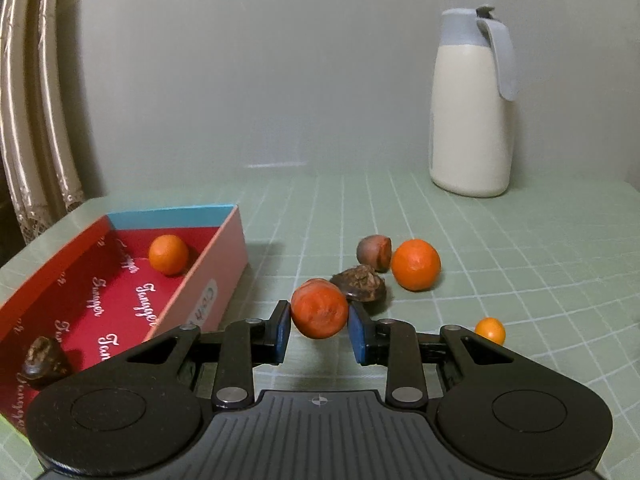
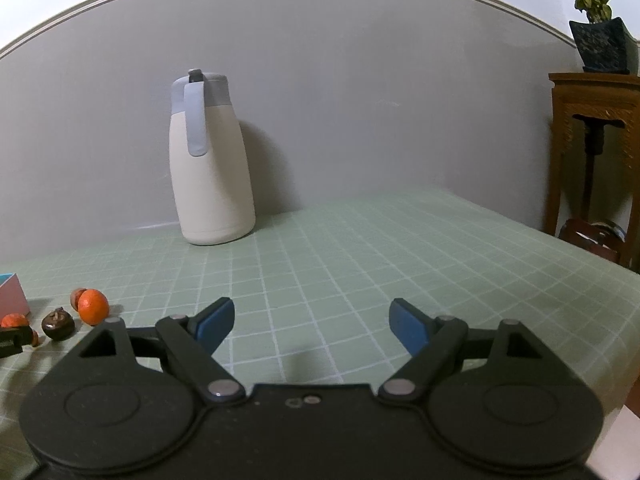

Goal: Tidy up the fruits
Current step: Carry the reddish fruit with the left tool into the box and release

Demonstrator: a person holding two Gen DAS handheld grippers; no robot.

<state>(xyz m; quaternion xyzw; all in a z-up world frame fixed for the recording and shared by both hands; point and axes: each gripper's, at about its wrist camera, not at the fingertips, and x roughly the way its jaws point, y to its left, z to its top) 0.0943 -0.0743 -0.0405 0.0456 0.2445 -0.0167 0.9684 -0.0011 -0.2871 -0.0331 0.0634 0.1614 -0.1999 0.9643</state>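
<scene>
Left claw (image 1: 319,330): blue pads closed on an orange fruit (image 1: 319,314), held just above the green tabletop (image 1: 520,260), beside the red box (image 1: 120,292). Right claw (image 2: 312,326): spread wide, empty, over bare tabletop near the cream jug (image 2: 214,176).

Left wrist view: mounted behind the left gripper (image 1: 319,328), angled slightly down across the green gridded table (image 1: 520,280), close to the red box (image 1: 120,280) and loose fruit. Right wrist view: mounted behind the right gripper (image 2: 312,322), same downward tilt, facing mostly bare table. Shared by both: cream jug (image 1: 470,120) (image 2: 212,168), grey wall (image 1: 260,80) (image 2: 360,100), large orange (image 1: 416,265) (image 2: 93,306).
</scene>
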